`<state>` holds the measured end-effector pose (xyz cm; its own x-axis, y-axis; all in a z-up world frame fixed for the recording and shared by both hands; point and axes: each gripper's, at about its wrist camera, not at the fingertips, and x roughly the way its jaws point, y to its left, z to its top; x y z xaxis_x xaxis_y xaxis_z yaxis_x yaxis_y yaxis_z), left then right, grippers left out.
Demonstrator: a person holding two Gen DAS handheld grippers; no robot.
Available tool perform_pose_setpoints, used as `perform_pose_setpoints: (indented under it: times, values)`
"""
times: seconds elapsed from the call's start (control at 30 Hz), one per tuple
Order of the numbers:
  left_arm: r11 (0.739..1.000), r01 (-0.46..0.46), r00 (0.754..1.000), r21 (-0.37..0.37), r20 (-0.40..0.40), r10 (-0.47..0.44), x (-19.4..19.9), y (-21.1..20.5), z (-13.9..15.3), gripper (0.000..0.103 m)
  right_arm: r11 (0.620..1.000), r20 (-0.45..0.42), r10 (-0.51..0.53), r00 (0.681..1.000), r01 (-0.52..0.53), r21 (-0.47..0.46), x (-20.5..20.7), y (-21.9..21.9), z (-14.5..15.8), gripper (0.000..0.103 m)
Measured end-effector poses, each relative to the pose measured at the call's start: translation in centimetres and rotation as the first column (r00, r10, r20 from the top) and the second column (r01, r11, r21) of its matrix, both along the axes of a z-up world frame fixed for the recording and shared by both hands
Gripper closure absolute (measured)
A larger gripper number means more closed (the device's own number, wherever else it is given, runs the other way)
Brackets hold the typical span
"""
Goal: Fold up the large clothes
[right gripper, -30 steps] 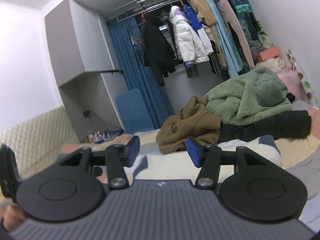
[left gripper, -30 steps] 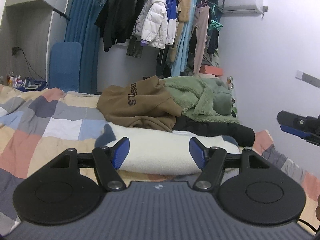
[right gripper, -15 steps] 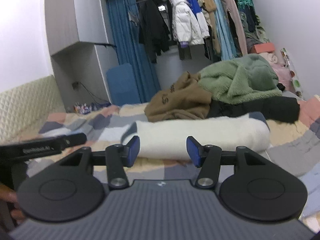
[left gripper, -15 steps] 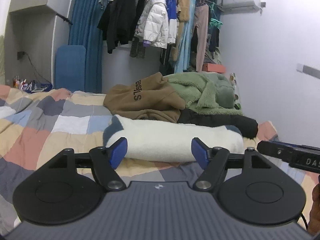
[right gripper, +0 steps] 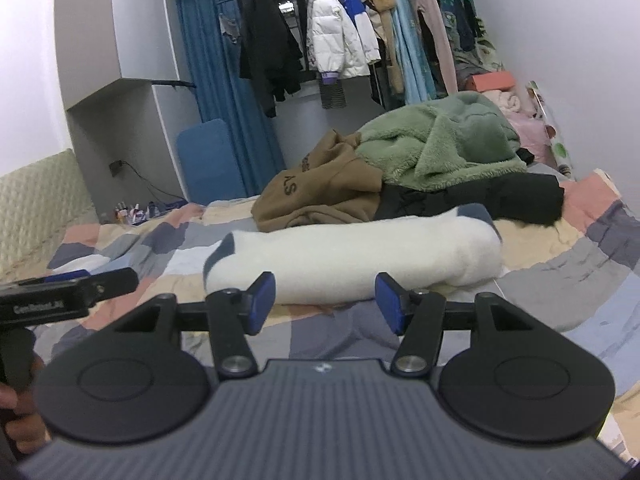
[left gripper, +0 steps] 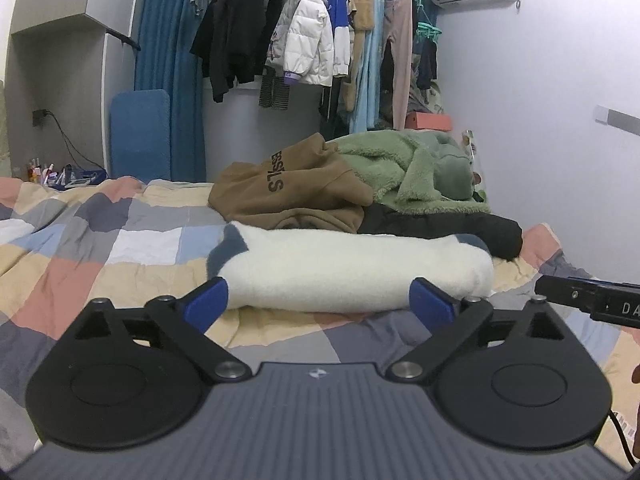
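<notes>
The left gripper (left gripper: 318,300) has just been opening and stands wide, empty; the right gripper (right gripper: 325,302) has been opening too, moderately apart, empty. Just ahead of both, on the patchwork bed (left gripper: 132,256), lies a cream fleece garment (left gripper: 352,272), folded into a thick roll with grey-blue corners. Beyond lie brown, green and black clothes (left gripper: 360,184).

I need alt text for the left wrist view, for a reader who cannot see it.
The left gripper, jaws wide open and empty, faces a folded white fleece garment on a patchwork bedspread. Behind lie brown, green and black clothes.
</notes>
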<state>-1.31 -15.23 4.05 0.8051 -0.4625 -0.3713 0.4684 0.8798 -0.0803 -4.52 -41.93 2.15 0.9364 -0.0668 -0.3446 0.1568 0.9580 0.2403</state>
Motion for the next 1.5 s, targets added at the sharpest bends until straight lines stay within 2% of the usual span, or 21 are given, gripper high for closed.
perform_pose_setpoints:
  times: [0.03, 0.07, 0.13, 0.3, 0.47, 0.9, 1.1, 1.5]
  values:
    - [1.000, -0.002, 1.000, 0.001, 0.001, 0.002, 0.0, 0.0, 0.0, 0.003, 1.000, -0.002, -0.006, 1.000, 0.006, 0.002, -0.1, -0.1, -0.1, 0.023]
    - [1.000, -0.007, 1.000, 0.007, 0.004, 0.007, 0.0, -0.1, 0.0, 0.002, 1.000, 0.002, -0.009, 1.000, 0.009, 0.003, -0.1, -0.3, -0.1, 0.014]
    - [1.000, -0.016, 1.000, 0.013, 0.011, 0.016, 0.0, 0.0, 0.1, 0.001, 1.000, 0.006, -0.018, 1.000, 0.018, -0.009, -0.1, -0.5, 0.0, 0.009]
    - [1.000, -0.020, 1.000, -0.004, -0.002, 0.020, 0.2, 0.4, 0.1, 0.000, 1.000, -0.015, -0.014, 1.000, 0.014, -0.002, 0.1, -1.0, -0.1, 0.009]
    - [0.998, -0.056, 0.998, 0.027, 0.032, 0.056, -0.2, 0.3, 0.2, 0.000, 1.000, -0.021, -0.022, 1.000, 0.022, -0.008, 0.1, -1.1, -0.2, 0.009]
    - [0.998, -0.053, 0.999, 0.030, -0.002, 0.053, -0.5, 0.3, -0.1, 0.000, 0.998, -0.037, -0.046, 0.998, 0.045, -0.032, -0.1, -0.7, -0.4, 0.009]
    - [0.998, -0.064, 0.998, 0.001, -0.009, 0.064, -0.6, 1.1, 0.3, 0.000, 0.999, -0.034, -0.022, 0.999, 0.020, -0.047, -0.1, 0.0, -0.1, 0.009]
    - [0.998, -0.058, 0.998, -0.003, -0.002, 0.058, -1.3, 1.6, 0.7, 0.000, 0.999, -0.044, -0.019, 0.999, 0.018, -0.036, -0.3, 0.3, 0.5, 0.009]
